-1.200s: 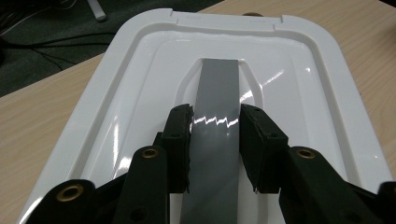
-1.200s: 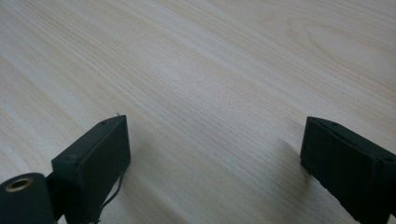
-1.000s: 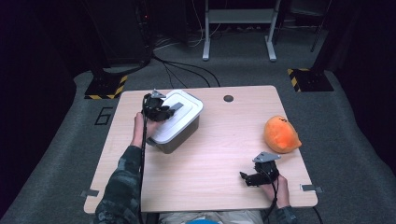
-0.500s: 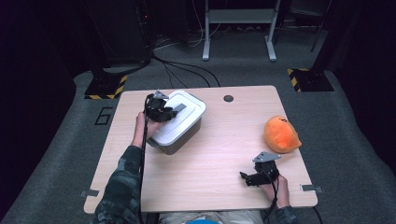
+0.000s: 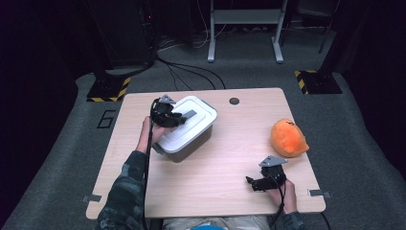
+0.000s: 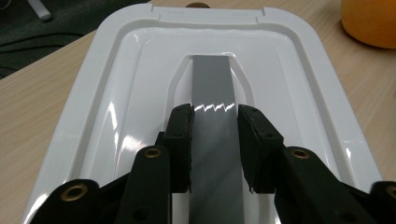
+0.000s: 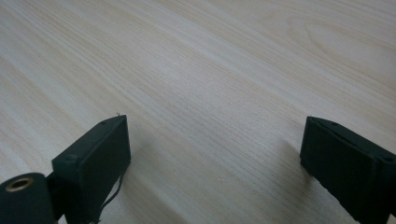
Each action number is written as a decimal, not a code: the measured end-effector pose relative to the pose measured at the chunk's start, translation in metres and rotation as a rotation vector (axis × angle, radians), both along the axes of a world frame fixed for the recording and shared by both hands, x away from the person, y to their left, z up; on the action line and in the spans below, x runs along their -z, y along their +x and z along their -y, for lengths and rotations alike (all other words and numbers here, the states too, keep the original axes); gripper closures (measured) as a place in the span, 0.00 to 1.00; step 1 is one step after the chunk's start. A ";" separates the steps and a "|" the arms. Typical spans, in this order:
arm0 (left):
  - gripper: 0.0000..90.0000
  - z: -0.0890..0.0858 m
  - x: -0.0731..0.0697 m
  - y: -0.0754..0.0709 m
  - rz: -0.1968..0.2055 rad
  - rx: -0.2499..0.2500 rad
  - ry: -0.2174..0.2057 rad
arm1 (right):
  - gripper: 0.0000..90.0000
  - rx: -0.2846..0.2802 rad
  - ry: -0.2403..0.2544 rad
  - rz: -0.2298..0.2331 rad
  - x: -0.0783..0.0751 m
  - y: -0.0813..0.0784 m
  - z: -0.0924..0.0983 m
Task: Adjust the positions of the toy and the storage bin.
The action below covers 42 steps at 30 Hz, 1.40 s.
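Observation:
A container with a white lid point(image 5: 201, 125) stands on the left half of the wooden table point(image 5: 225, 163). A grey handle strip point(image 6: 212, 79) runs down the middle of the lid point(image 6: 116, 93). My left gripper point(image 6: 215, 126) is shut on this strip, one black pad pressed to each side. From above, the left gripper point(image 5: 178, 118) lies over the lid's near-left part. My right gripper point(image 5: 252, 182) rests low near the table's front right. In its own view the right gripper point(image 7: 215, 154) is open, with bare wood between the pads.
An orange plush toy point(image 5: 288, 139) lies at the table's right side, and in the left gripper view the toy point(image 6: 369, 21) sits beyond the lid. A round cable hole point(image 5: 234, 101) is near the far edge. Cables and stand legs cross the dark floor behind.
The left gripper has crept slightly along the lid toward its middle. The right gripper, the container and the toy have stayed where they were.

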<state>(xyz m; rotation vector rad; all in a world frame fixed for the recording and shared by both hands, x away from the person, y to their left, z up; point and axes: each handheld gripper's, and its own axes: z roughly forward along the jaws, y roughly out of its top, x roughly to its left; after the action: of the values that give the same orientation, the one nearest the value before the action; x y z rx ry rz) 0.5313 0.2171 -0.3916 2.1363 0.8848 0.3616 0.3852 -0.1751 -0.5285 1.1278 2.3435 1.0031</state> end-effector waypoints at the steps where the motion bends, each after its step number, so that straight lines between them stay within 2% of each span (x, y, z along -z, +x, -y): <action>1: 0.74 0.001 0.000 0.000 -0.002 0.004 0.001 | 0.08 0.000 0.000 0.000 0.000 0.000 0.000; 15: 0.74 0.022 0.000 -0.015 -0.024 0.067 -0.016 | 0.09 0.005 0.001 -0.001 0.000 0.000 0.000; 25: 0.74 0.040 0.000 -0.031 -0.001 0.118 0.009 | 0.09 0.007 0.001 -0.001 0.000 0.000 0.000; 34: 0.74 0.053 0.001 -0.045 0.011 0.155 0.005 | 0.09 0.007 0.000 -0.001 0.000 0.000 0.000; 42: 0.74 0.062 0.001 -0.053 0.004 0.195 -0.006 | 0.09 0.004 -0.001 0.000 0.000 0.000 0.000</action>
<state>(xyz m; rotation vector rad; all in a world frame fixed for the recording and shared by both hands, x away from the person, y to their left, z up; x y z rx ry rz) 0.4783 0.1553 -0.3928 2.1930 0.6675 0.2630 0.3852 -0.1750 -0.5284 1.1323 2.3402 1.0004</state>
